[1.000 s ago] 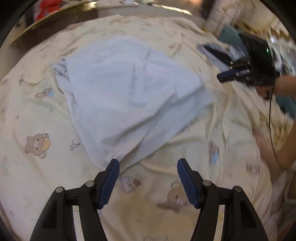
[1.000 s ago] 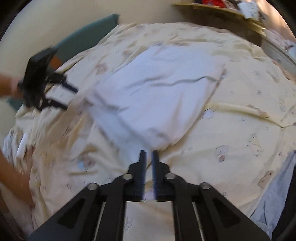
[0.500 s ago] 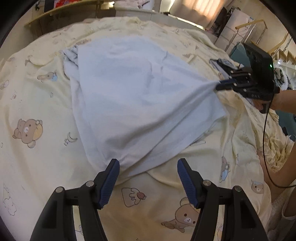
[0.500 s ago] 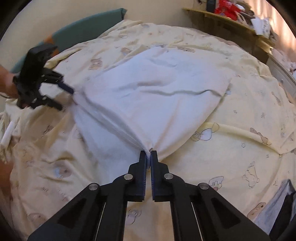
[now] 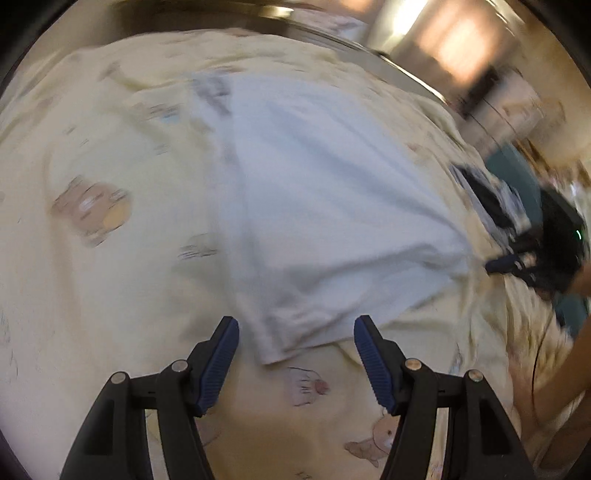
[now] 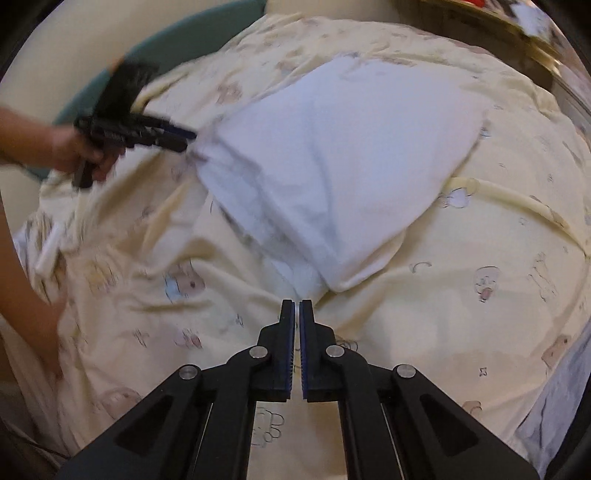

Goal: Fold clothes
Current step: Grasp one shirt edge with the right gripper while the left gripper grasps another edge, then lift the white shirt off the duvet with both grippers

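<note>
On the bed (image 6: 461, 332), spread over its bear-print cover, lies the white garment (image 6: 332, 166). The right tongs (image 6: 297, 306) are pinched shut on its near corner; the left tongs (image 5: 295, 332) gape wide just short of the other corner, gripping nothing. Corner-grasping seems underway; next, the left must close on its hem.

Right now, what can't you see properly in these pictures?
- Left wrist view: motion blur smears the bear prints on the yellow bedsheet and the right gripper.
- Right wrist view: whether the right gripper pinches the white garment; its corner sits right at the shut jaws.
- Right wrist view: grey-blue cloth, cut off by the edge.
- Shelf clutter: blurred, too small.
</note>
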Motion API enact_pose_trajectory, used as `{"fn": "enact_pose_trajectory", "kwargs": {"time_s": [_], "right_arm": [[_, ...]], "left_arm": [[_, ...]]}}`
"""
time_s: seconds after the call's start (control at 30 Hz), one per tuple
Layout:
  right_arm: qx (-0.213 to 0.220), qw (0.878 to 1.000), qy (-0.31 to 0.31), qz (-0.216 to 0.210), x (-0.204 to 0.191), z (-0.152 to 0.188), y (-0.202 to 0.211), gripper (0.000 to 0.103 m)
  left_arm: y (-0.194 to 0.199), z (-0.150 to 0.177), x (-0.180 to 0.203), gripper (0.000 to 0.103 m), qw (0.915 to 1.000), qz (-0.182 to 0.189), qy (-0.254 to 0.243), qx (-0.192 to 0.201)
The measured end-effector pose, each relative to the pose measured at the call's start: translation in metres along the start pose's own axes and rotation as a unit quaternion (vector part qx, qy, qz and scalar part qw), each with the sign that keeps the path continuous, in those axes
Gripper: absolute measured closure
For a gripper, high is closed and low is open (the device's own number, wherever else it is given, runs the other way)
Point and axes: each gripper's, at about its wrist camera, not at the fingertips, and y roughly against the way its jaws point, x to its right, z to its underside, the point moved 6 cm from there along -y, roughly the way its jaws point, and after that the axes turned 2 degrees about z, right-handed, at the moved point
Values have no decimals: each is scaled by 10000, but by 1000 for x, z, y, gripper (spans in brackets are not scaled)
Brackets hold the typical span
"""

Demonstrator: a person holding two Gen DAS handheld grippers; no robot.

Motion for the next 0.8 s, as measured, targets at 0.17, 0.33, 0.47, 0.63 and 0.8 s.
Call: {"fn": "enact_pose_trajectory", "kwargs": {"time_s": [0.17, 0.33, 0.47, 0.63, 0.8], "right_arm": [[264, 9994, -77, 199, 8, -26, 5, 82], [251, 9990, 39, 364, 13, -38, -8, 74], [373, 9987, -149, 321, 19, -44, -11, 74], [491, 9978, -372, 229, 25, -48, -11, 74], [398, 9982, -435, 85, 27, -45, -15, 74]], "left_arm": [[-19, -5, 23, 37, 9981, 150, -516, -304], [-32, -4, 25, 51, 9972, 64, -585, -471], [-24, -6, 12, 100, 9986, -14, -385, -352], [-10, -8, 18, 100, 9953, -333, -874, -232], [2, 14, 7, 100, 9870, -845, -1302, -413]]}}
